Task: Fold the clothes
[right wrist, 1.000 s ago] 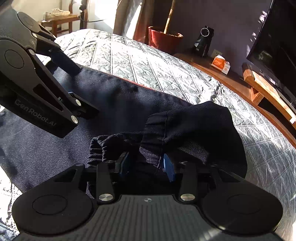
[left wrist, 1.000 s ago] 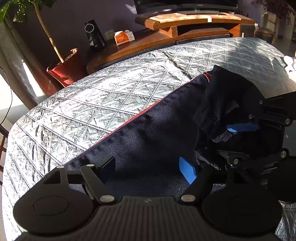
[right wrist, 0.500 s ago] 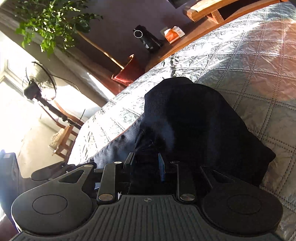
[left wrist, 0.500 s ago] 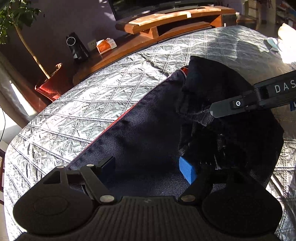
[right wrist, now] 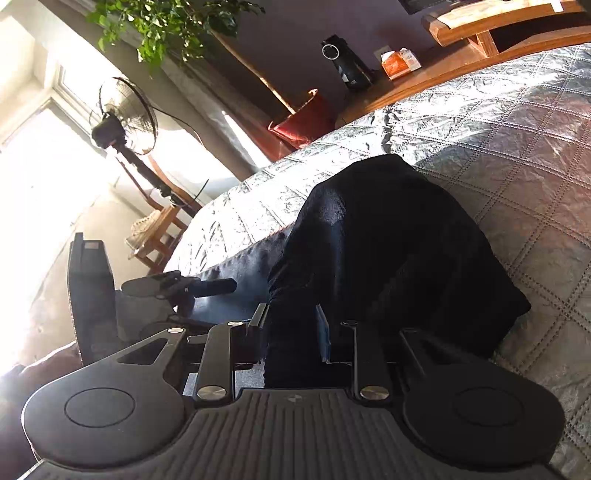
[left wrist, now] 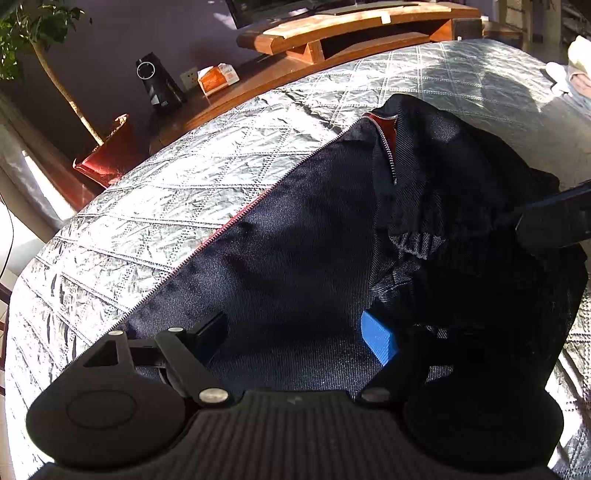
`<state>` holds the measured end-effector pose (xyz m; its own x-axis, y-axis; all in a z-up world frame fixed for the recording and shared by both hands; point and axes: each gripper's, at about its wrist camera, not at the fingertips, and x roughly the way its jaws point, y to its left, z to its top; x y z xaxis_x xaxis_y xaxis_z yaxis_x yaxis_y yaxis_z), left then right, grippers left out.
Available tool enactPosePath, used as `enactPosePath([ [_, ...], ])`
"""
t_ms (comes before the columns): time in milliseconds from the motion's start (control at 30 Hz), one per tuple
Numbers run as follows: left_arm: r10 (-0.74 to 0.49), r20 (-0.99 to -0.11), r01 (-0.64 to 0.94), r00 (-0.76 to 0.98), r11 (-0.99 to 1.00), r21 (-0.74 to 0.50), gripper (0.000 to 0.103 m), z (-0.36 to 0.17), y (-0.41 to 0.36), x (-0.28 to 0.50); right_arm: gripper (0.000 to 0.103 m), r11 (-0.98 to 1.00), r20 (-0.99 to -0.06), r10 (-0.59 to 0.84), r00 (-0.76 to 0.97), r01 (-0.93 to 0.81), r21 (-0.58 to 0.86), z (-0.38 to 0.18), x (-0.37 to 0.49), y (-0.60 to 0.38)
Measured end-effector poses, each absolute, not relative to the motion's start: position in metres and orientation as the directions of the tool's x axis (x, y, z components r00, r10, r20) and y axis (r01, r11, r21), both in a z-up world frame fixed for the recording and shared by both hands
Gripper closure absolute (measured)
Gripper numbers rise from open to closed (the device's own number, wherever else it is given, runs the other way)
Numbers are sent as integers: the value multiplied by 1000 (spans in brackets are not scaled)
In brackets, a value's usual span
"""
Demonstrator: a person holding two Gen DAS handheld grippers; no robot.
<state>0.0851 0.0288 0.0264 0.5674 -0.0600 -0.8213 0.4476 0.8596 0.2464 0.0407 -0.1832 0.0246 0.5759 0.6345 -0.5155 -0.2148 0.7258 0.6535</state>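
Observation:
A dark navy jacket [left wrist: 303, 240] with a red-backed zipper [left wrist: 236, 221] lies spread on the quilted silver bed cover [left wrist: 184, 177]. Low over its flat panel is my left gripper [left wrist: 295, 336]. Its jaws are opening, and the cloth lies beneath them without being pinched. My right gripper [right wrist: 291, 328] is shut on a bunched fold of the jacket [right wrist: 388, 240], which is draped over the garment's right side. One of its black fingers [left wrist: 546, 218] enters the left wrist view from the right. The cloth hides the right pads' tips.
A wooden TV stand [left wrist: 351, 33], a black speaker [left wrist: 159, 85] and an orange tissue box [left wrist: 218, 77] stand beyond the bed. A red plant pot [left wrist: 107, 147] is at the far left. A standing fan [right wrist: 125, 118] and a wooden chair [right wrist: 162, 229] stand by the window. Pale clothes [left wrist: 576, 70] lie far right.
My right gripper has rolled and carried the bunched fold sideways across the jacket. My left gripper has sunk a little and its jaws stand wider.

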Motion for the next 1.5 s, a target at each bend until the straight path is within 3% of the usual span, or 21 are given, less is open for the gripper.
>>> enactPosePath([
  [200, -68, -833, 412, 549, 889, 199, 19, 25, 39, 91, 70, 762, -550, 611, 569, -235, 604, 30, 34, -189],
  [267, -66, -833, 408, 550, 891, 198, 19, 25, 39, 91, 61, 864, -611, 465, 641, -177, 471, 38, 32, -197],
  [367, -70, -833, 394, 549, 901, 184, 18, 24, 40, 92, 61, 942, -633, 323, 704, -175, 286, 55, 30, -195],
  [467, -83, -837, 376, 542, 914, 153, 18, 23, 42, 96, 61, 941, -571, 338, 748, -269, 205, 79, 24, -170],
  [633, -92, -840, 369, 536, 920, 135, 17, 22, 47, 97, 63, 845, -624, 492, 607, -505, 175, 82, 31, -99],
  [667, -89, -837, 374, 539, 916, 144, 16, 22, 46, 96, 69, 843, -646, 486, 588, -509, 171, 75, 34, -90],
  [833, -88, -837, 377, 541, 914, 148, 15, 21, 47, 97, 67, 877, -687, 453, 567, -420, 232, 56, 54, -100],
  [900, -95, -841, 369, 533, 920, 130, 13, 21, 49, 99, 66, 904, -724, 369, 583, -405, 135, 50, 54, -99],
  [1000, -99, -843, 360, 528, 926, 117, 13, 20, 50, 100, 59, 919, -759, 255, 599, -395, -3, 44, 52, -96],
  [1133, -95, -842, 356, 531, 927, 120, 12, 20, 48, 99, 46, 887, -775, 254, 578, -459, -51, 36, 50, -84],
  [1233, -92, -841, 356, 534, 926, 125, 11, 19, 47, 99, 44, 852, -792, 213, 572, -506, -137, 31, 52, -70],
  [1267, -91, -840, 356, 535, 926, 127, 11, 19, 47, 99, 44, 848, -794, 203, 573, -509, -150, 30, 53, -69],
  [1367, -87, -839, 356, 538, 925, 132, 10, 19, 46, 99, 69, 837, -788, 155, 596, -502, -216, 24, 56, -69],
  [1500, -83, -837, 356, 541, 924, 138, 8, 19, 45, 99, 74, 862, -766, 179, 618, -473, -181, 22, 51, -80],
])
